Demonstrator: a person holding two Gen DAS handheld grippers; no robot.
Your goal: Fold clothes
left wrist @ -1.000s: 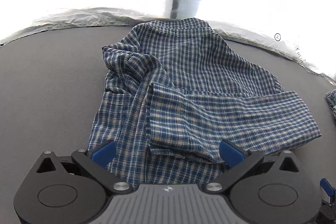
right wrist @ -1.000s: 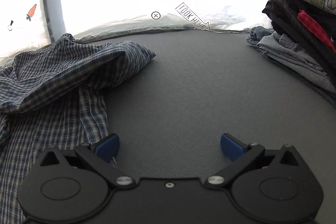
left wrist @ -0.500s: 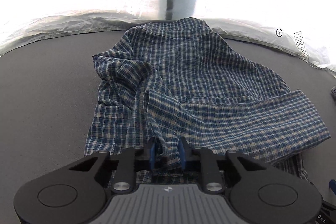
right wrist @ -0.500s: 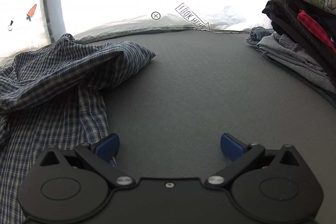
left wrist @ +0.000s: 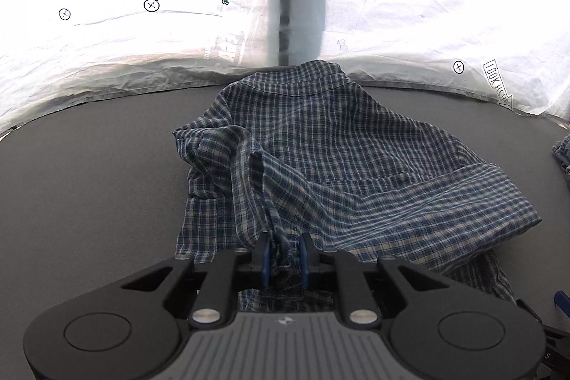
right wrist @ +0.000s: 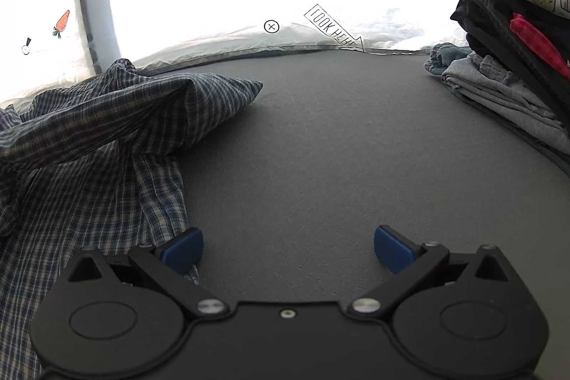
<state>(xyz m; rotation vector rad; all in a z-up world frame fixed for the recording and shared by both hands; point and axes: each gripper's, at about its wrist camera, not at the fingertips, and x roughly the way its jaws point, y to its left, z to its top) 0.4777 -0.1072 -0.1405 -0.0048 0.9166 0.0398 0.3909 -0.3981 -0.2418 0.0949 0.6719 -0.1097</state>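
free: bare grey felt tabletop centre | left: rumpled blue-checked cotton shirt | right: tall stack of folded clothes

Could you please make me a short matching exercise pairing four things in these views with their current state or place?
Things:
1. left gripper
2. right gripper
3. plaid shirt
4. stack of folded clothes

States or places:
A. piled at the right edge of the grey table
B. jaws wide apart, nothing between them
C. spread out, crumpled, with a sleeve laid across it
D. clamped on a bunch of checked cloth

Pairs: 1-D, 2-B, 3-C, 4-A
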